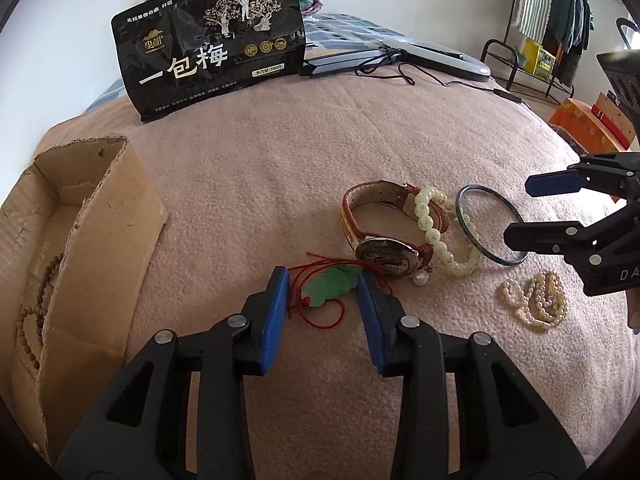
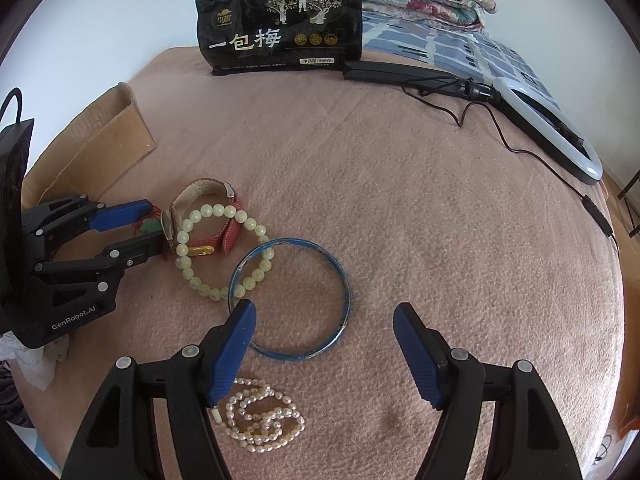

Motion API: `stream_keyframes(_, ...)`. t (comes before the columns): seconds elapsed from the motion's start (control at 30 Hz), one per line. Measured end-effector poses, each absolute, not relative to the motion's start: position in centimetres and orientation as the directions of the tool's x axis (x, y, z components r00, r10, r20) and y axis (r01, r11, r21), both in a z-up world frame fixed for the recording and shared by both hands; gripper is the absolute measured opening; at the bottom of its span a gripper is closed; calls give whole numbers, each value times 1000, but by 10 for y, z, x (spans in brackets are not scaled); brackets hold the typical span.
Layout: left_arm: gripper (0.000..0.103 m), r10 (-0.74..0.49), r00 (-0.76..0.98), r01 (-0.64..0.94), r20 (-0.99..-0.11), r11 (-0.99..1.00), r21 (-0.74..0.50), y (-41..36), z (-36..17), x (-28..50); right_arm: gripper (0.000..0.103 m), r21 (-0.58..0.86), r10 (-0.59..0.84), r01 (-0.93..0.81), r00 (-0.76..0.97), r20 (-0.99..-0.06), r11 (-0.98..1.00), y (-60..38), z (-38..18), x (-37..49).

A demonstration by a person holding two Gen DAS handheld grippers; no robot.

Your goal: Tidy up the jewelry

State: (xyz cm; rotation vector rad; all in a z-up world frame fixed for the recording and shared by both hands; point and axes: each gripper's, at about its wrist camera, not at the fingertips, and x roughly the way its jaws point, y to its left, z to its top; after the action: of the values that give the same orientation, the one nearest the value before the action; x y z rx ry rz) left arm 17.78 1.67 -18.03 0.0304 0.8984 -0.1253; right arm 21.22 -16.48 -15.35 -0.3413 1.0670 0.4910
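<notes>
A pink blanket (image 2: 420, 220) covers the bed; the left gripper (image 1: 324, 304) straddles the jade pendant (image 1: 330, 290), pads apart, and the right gripper (image 2: 324, 348) gapes over the blue bangle (image 2: 290, 298).

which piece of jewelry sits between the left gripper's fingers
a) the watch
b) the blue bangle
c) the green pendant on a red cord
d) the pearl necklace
c, the left gripper straddles the green pendant with its red cord, while the blue bangle, pearl necklace and watch lie off to its right on the pink blanket.
</notes>
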Motion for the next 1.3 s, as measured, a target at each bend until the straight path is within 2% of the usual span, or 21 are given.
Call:
stream_keyframes(0.3, 25, -122, 620, 124, -775, 991, -57, 20, -182, 179, 72, 3, 214, -485, 380, -900, 875, -174, -157, 221)
stream_keyframes(0.43, 20, -123, 622, 130, -773, 990, -54, 19, -182, 178, 66, -10, 198, -481, 380, -903, 877, -173, -161, 223)
stream_keyframes(0.57, 19, -124, 622, 130, -773, 990, -53, 18, -182, 177, 64, -20, 188, -476, 386, -903, 879, -172, -162, 226)
stream_keyframes(0.67, 19, -122, 623, 130, -772, 990, -51, 18, -182, 177, 58, -34, 174, -472, 389, -904, 881, -171, -164, 229)
stream_keyframes(0.73, 16, -122, 624, 130, -772, 990, -51, 18, -182, 177, 50, -39, 168, -470, 390, -905, 882, -170, -165, 230)
stream_keyframes(0.87, 16, -123, 624, 130, -772, 990, -52, 18, -182, 177, 49, -39, 171, -471, 393, -903, 881, -170, -162, 229)
stream_keyframes(0.9, 16, -123, 624, 130, -772, 990, -53, 19, -182, 177, 54, -25, 181, -469, 389, -903, 883, -171, -161, 228)
stream_keyframes(0.93, 16, -124, 624, 130, -771, 990, -53, 19, -182, 177, 66, 4, 208, -473, 378, -902, 881, -172, -161, 228)
stream_keyframes(1.03, 16, -123, 624, 131, -772, 990, -53, 19, -182, 177, 85, 65, 270, -487, 364, -891, 871, -173, -158, 224)
stream_keyframes(1.1, 16, -125, 624, 131, -772, 990, -55, 19, -183, 177, 90, 88, 295, -501, 353, -888, 861, -172, -157, 222)
stream_keyframes(1.3, 16, -125, 624, 131, -772, 990, -55, 19, -183, 177, 90, 50, 288, -559, 346, -893, 827, -157, -159, 213)
